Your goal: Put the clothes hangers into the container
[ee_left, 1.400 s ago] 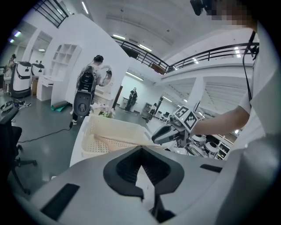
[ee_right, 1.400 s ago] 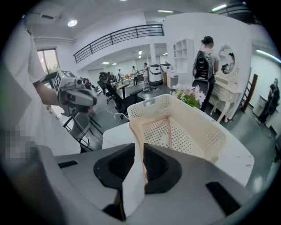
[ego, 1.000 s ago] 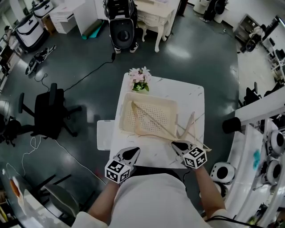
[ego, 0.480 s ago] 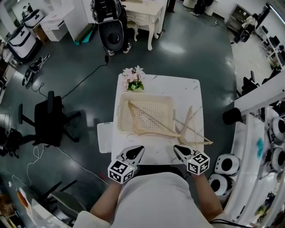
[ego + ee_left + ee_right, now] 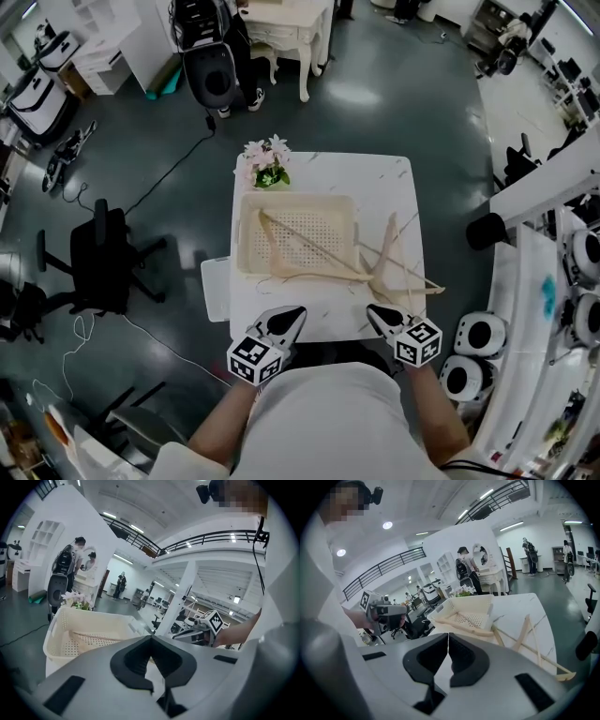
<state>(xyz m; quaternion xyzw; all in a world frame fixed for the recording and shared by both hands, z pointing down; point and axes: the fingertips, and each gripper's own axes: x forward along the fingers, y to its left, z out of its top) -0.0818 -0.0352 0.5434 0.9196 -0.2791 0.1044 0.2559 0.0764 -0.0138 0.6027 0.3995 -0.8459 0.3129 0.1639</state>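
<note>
Table: white marbled tabletop [image 5: 375, 178], frame centre.
Container: cream perforated plastic basket [image 5: 246, 234], on the table's left half.
Hangers: pale wooden hanger [image 5: 305, 239] lies across the basket; second wooden hanger [image 5: 403, 267] lies on bare tabletop, right.

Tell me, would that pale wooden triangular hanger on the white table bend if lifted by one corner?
Probably not: the pale wooden triangular hanger shows straight, rigid-looking bars. Likely light, being a thin open frame. It may swing, or snag the second wooden hanger beside it.
</note>
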